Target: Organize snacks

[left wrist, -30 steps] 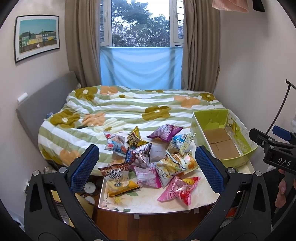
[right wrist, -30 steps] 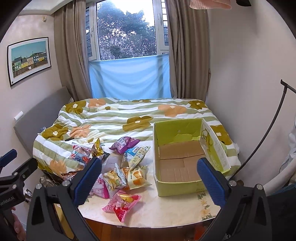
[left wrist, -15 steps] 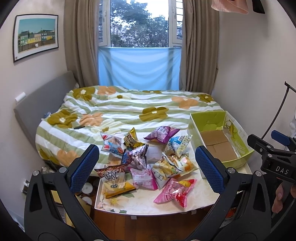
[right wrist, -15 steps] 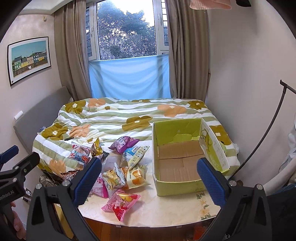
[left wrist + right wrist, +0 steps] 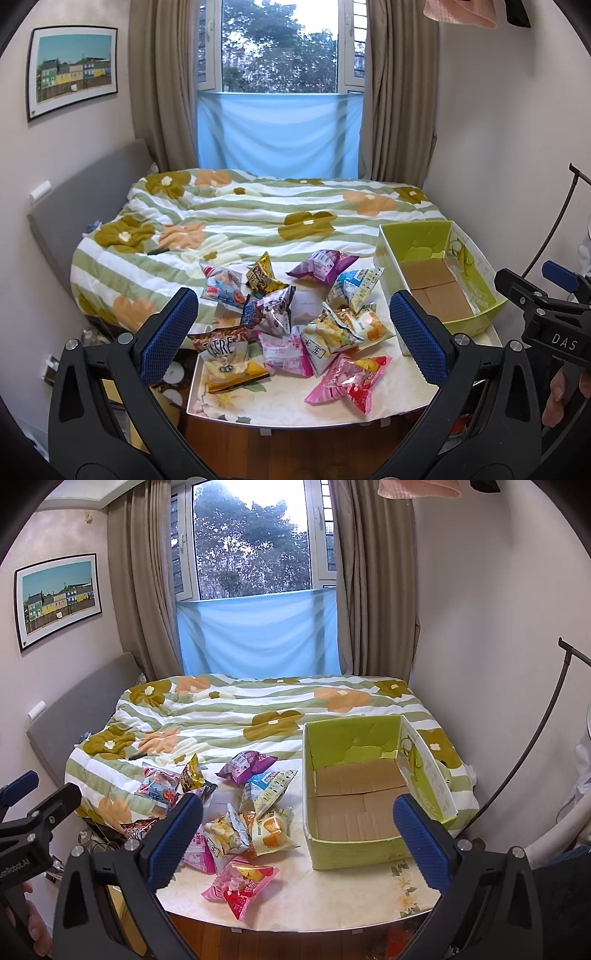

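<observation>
Several snack bags lie heaped on a white floral table (image 5: pixel 280 408) (image 5: pixel 332 897) at the foot of a bed. Nearest lies a pink bag (image 5: pixel 349 380) (image 5: pixel 240 882); a brown-and-yellow bag (image 5: pixel 227 360) sits at the left, a purple bag (image 5: pixel 321 266) (image 5: pixel 245 762) at the back. An open green cardboard box (image 5: pixel 476 321) (image 5: pixel 351 853) stands empty on the table's right side. My left gripper (image 5: pixel 291 338) is open, held back above the table's near edge before the heap. My right gripper (image 5: pixel 297 836) is open too, in front of the box.
The bed with a green-striped flowered quilt (image 5: pixel 258 221) fills the space behind the table. Walls close in on the left and right. A thin black rod (image 5: pixel 535 746) leans at the right. Wooden floor (image 5: pixel 303 450) shows below the table edge.
The left wrist view has drifted slightly, so the table and snacks sit a little lower and further left. Both grippers stay open. No snack has moved.
</observation>
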{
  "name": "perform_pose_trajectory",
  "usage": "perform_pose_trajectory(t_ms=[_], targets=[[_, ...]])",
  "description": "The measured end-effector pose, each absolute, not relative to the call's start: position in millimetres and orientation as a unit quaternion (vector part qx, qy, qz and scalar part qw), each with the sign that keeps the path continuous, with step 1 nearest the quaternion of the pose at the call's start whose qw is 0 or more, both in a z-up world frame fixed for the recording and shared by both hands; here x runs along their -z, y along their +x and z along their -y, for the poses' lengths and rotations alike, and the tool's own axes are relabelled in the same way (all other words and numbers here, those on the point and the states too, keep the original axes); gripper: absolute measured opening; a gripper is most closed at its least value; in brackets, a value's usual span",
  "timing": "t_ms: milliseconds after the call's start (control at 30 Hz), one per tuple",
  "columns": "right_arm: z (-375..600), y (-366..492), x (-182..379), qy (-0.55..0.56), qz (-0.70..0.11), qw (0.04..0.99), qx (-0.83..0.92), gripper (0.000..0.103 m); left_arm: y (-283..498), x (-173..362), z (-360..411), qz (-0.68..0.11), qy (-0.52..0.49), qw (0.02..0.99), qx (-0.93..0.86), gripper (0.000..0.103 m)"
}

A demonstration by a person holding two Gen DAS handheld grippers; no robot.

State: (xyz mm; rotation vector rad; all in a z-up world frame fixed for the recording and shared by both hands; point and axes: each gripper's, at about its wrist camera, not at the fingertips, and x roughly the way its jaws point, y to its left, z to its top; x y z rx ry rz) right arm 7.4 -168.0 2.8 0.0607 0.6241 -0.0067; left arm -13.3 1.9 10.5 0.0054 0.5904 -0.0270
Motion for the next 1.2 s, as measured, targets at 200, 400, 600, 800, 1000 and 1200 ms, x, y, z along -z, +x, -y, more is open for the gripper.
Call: perform_pose_trajectory(t_ms=[200, 400, 600, 800, 1000, 1200], targets=[[168, 7, -3, 0.03, -0.307, 0.951, 0.003, 0.103, -14, -11, -3, -0.29, 0.003, 0.957, 0.013, 0.102], [168, 5, -3, 0.03, -0.307, 0.951, 0.004, 0.103, -15, -11, -2, -0.288, 0.006, 0.957, 0.012, 0.102], [169, 3, -2, 0.032, -0.306, 0.952, 0.004, 0.103, -17, -12, -1, -0.287, 0.006, 0.958, 0.013, 0.102], [169, 2, -3, 0.032, -0.306, 0.951, 0.004, 0.103, -17, -13, -1, -0.287, 0.006, 0.958, 0.013, 0.102], [168, 0, -4, 0.033, -0.305, 0.952, 0.001, 0.103, -21, -14, 1, -0.284, 0.007, 0.959, 0.014, 0.102], [170, -4, -6, 0.033, -0.301, 0.953, -0.002, 0.103, -25, -16, 1, -0.282, 0.007, 0.959, 0.015, 0.102]])
